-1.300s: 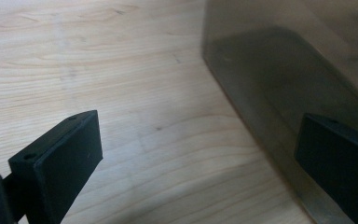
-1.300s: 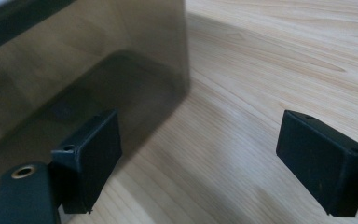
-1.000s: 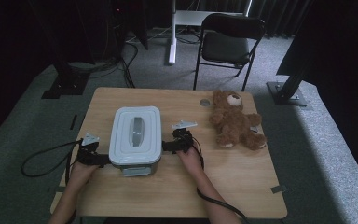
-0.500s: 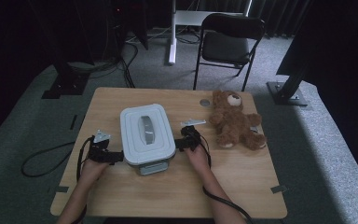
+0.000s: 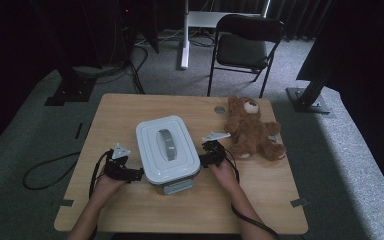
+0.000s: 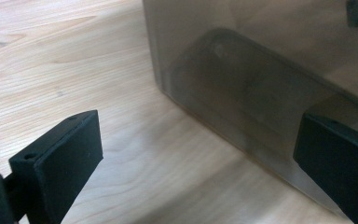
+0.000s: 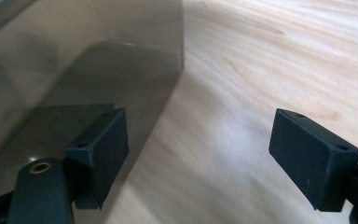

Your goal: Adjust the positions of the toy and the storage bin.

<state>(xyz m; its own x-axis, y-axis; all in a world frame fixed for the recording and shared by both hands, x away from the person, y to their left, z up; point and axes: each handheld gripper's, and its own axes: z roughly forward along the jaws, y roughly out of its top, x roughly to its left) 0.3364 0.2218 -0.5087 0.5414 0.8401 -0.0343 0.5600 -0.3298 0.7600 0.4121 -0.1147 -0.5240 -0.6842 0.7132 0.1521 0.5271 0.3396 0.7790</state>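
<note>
Pale wood covers the desk (image 5: 130,115), and a grey box (image 5: 167,152) with a white lid sits near its middle, toward the person's side, in the high view. The left tool (image 5: 135,174) is against the box's left side and the right tool (image 5: 203,159) against its right side, a hand behind each. A brown teddy bear (image 5: 252,131) lies to the right, apart from the box. In the left gripper view, the jaws stand wide apart; one overlaps the smoky box wall (image 6: 261,84), the other is over bare wood. In the right gripper view, the jaws, just narrowed a little, are likewise spread, one before the wall (image 7: 74,70), clamping nothing.
</note>
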